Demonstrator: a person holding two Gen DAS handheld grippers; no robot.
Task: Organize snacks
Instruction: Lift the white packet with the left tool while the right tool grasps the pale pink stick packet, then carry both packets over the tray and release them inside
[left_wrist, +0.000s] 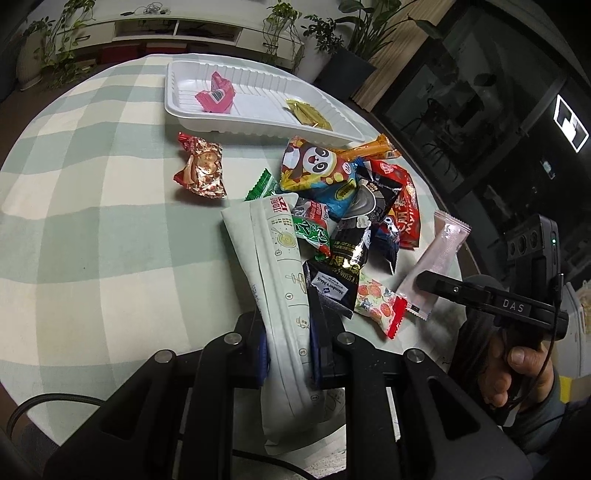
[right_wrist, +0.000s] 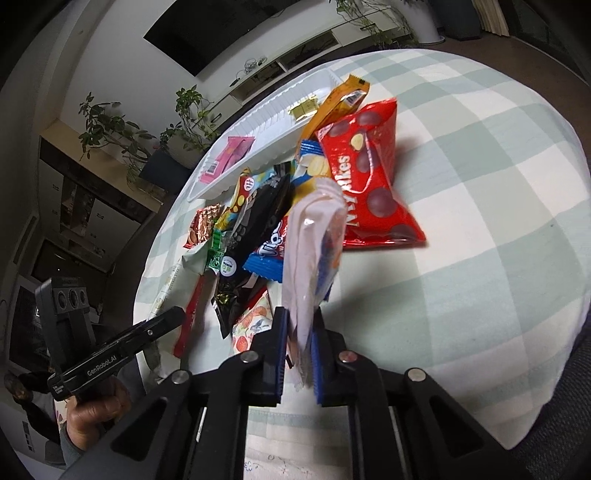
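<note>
My left gripper is shut on a long pale green-and-white packet, whose far end lies against the snack pile. My right gripper is shut on a pale pink sachet, which stands up between the blue pads. In the left wrist view the same sachet lies at the pile's right edge under the right gripper. The white tray at the far side holds a pink packet and a gold packet.
A red-and-gold candy packet lies apart, left of the pile. A big red chocolate bag and an orange packet sit near the tray. Checked cloth covers the round table. Potted plants and a low shelf stand behind.
</note>
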